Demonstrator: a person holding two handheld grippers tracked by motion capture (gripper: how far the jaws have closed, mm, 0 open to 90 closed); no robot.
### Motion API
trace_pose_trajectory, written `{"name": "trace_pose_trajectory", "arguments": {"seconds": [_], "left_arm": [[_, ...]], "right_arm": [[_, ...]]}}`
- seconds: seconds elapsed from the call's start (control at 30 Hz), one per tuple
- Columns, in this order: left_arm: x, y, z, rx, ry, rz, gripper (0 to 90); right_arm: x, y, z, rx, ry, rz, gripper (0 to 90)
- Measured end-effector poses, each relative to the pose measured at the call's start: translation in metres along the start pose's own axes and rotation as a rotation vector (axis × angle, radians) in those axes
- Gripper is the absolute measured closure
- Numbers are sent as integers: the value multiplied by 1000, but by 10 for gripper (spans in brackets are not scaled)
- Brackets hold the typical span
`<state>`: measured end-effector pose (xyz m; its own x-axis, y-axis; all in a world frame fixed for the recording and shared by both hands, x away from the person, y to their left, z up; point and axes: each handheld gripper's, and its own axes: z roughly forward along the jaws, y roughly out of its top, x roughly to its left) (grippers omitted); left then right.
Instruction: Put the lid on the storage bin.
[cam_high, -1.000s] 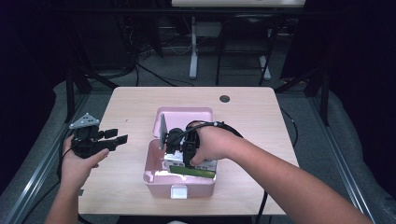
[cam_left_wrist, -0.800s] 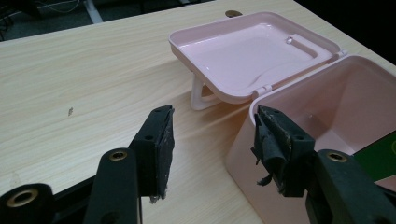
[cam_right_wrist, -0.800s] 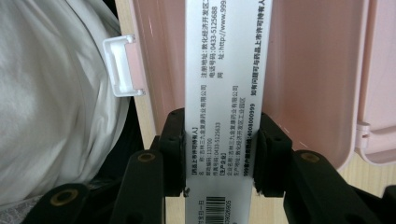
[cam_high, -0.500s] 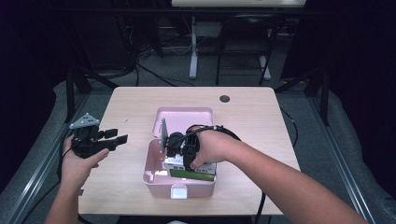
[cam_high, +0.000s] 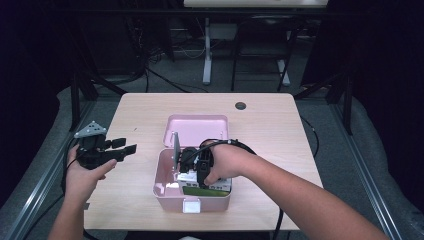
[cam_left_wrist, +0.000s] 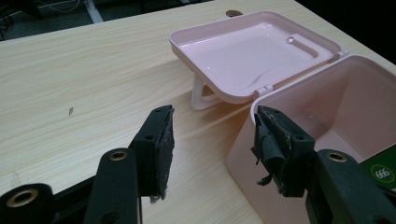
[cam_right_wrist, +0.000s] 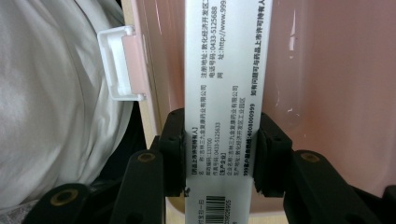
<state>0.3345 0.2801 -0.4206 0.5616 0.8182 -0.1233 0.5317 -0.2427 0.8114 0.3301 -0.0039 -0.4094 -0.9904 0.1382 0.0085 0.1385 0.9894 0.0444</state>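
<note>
Pink storage box (cam_high: 165, 187) sits near the table's (cam_high: 140, 107) front edge, lid (cam_high: 196, 130) hinged open and lying flat behind it; the medicine carton (cam_right_wrist: 225, 93) sits inside the box, long axis running away from the right gripper's camera along the box wall, barcode end nearest the jaws. Carton's gripped face is white with black printed text and a barcode, and a green face shows in the high view. Right gripper (cam_right_wrist: 219, 154) is clamped on the carton's two long sides; left gripper (cam_left_wrist: 212, 140) hangs beside the box's left wall, fingers apart, holding nothing.
</note>
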Motion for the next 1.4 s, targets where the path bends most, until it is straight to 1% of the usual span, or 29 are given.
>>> {"name": "trace_pose_trajectory", "arguments": {"seconds": [0.37,0.6,0.8,0.93,1.1,1.23,1.4], "left_arm": [[1,0,0,1,0,-1,475],[1,-1,0,0,0,-6,475],[1,0,1,9,-2,-1,475],[1,-1,2,8,1,-7,475],[1,-1,2,6,1,-3,475],[1,-1,2,5,2,-1,475],[1,-1,2,8,3,-6,475]], "right_arm": [[0,-1,13,0,10,-8,613],[0,-1,16,2,7,-25,613],[-1,-3,24,-6,20,-24,614],[0,-2,28,-3,22,-42,614],[2,-1,30,0,22,-55,614],[2,-1,35,-10,36,-49,615],[0,-2,42,-9,44,-48,615]]}}
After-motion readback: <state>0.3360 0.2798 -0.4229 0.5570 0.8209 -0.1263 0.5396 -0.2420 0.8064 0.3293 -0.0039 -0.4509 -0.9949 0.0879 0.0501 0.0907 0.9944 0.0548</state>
